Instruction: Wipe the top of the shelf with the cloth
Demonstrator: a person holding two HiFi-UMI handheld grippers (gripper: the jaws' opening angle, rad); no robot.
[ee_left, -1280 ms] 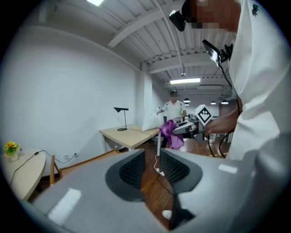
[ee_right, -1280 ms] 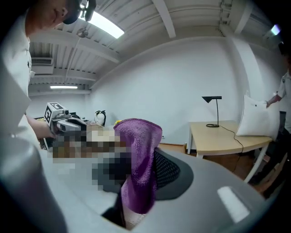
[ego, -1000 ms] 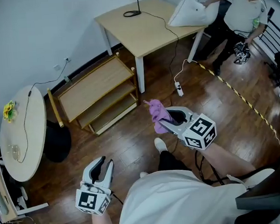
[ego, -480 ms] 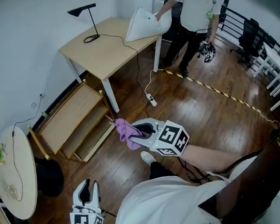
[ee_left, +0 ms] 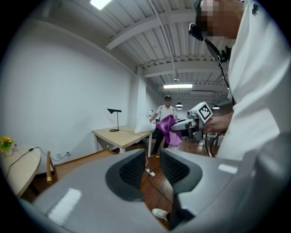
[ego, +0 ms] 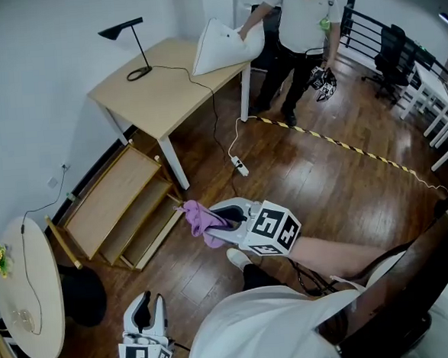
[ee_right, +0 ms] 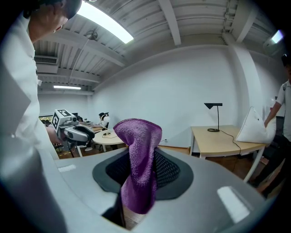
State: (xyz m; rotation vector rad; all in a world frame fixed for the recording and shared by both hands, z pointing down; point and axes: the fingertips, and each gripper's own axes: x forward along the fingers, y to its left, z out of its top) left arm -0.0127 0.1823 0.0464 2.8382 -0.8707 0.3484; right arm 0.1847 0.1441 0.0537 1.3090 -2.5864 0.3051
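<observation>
A low wooden shelf (ego: 107, 202) stands against the wall at the left, beside the desk. My right gripper (ego: 210, 217) is shut on a purple cloth (ego: 201, 219) and hangs over the floor just right of the shelf. In the right gripper view the cloth (ee_right: 140, 168) drapes upright between the jaws of that gripper (ee_right: 142, 160). My left gripper (ego: 147, 313) is low at the bottom left, open, with nothing between its fingers. The left gripper view looks past that gripper (ee_left: 152, 158) to the shelf (ee_left: 86, 157) and the cloth (ee_left: 169, 129).
A wooden desk (ego: 167, 83) carries a black lamp (ego: 127, 47) and a white bag (ego: 222, 44), with a person (ego: 302, 31) beside it. A power strip (ego: 238, 166) and its cable lie on the floor. A round table (ego: 25, 295) stands left. Striped tape (ego: 344, 147) crosses the floor.
The head view has swung, so shelf and desk now sit further left and lower. The right gripper still holds the cloth beside the shelf. The left gripper has dropped lower in view.
</observation>
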